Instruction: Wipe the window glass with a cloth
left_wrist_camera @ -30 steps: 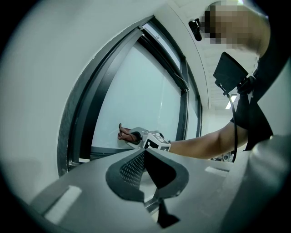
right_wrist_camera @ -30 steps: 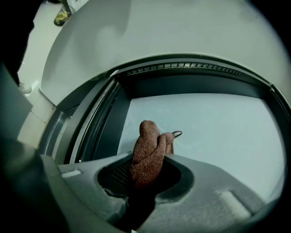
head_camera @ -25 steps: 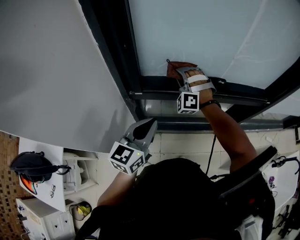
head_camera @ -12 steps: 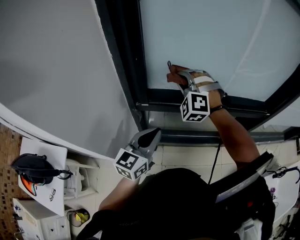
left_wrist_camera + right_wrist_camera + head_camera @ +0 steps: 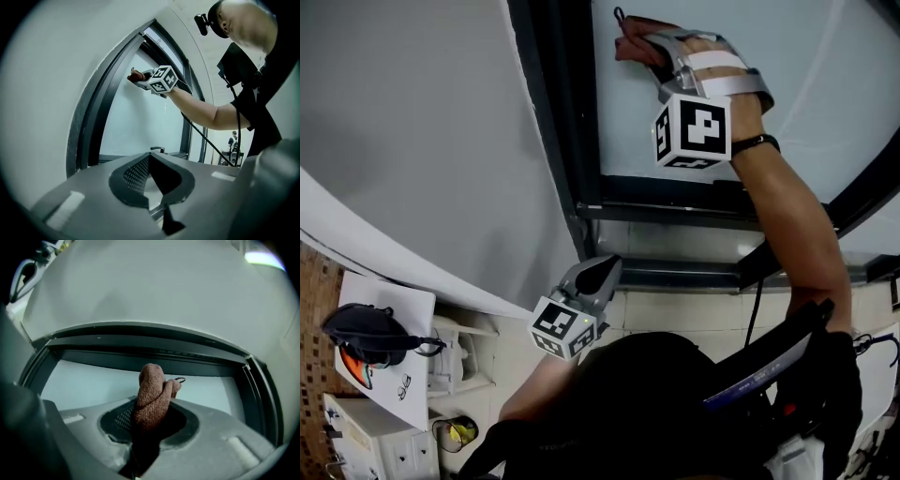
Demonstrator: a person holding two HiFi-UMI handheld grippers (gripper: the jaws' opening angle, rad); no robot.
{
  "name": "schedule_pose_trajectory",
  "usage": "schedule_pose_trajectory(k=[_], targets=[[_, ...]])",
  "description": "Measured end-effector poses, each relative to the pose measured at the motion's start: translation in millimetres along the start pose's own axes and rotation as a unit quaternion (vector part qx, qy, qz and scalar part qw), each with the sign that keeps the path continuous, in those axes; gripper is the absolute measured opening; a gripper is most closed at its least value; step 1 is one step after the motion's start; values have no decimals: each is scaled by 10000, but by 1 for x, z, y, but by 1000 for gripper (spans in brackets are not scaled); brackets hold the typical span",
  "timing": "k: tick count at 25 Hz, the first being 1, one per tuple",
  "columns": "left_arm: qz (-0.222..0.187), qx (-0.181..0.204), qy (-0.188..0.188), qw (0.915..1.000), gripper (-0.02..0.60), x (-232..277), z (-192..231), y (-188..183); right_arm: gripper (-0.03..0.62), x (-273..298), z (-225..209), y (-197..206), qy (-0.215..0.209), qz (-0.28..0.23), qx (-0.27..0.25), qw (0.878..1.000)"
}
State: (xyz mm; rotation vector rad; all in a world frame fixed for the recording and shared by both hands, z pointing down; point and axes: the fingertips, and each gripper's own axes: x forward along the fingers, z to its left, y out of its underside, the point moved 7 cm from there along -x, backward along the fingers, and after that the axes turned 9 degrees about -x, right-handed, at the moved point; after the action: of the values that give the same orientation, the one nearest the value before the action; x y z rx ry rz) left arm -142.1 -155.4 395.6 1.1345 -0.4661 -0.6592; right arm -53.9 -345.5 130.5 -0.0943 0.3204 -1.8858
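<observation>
Pressing a knitted brown cloth (image 5: 151,397) to the window glass (image 5: 825,47), right gripper (image 5: 151,427) clenches its lower end, the rest poking out ahead of the jaws. Left gripper (image 5: 152,187) hangs low, closed, empty. Risk: friction or snagging the dark frame (image 5: 567,112) alongside could drag the cloth free.

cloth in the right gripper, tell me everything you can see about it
The cloth is a reddish-brown, knitted-looking rag bunched into an upright wad. Its lower part is pinched between the jaws of the right gripper, which is shut on it, and its rounded top sticks out past them. A small dark hanging loop juts from one side. In the head view the cloth appears to lie against the window glass, close to the dark frame at the pane's left edge.
</observation>
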Motion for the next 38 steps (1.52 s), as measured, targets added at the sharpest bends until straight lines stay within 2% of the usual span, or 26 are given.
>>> schedule_pose_trajectory(k=[8,14,18,23,31,38], targets=[[-122,0,-68,9999,17,-11,2,-5,78,35,-41,-9,743,435,-495,9951],[-111,-22,-100,9999,17,-17,6,-4,78,49,-43,-13,942,623,-690,9912],[-59,-47,-92,9999,17,-16,8,-3,78,53,-30,-20,1014,536,-622,9914],[-27,-73,-90,9999,17,-16,10,-4,77,51,-4,-27,920,548,-721,9916],[-21,-144,-136,9998,17,-17,16,0,78,43,52,-43,723,385,-408,9958],[-9,-172,-196,9997,17,-19,19,1,78,32,124,-64,145,185,-180,9996]])
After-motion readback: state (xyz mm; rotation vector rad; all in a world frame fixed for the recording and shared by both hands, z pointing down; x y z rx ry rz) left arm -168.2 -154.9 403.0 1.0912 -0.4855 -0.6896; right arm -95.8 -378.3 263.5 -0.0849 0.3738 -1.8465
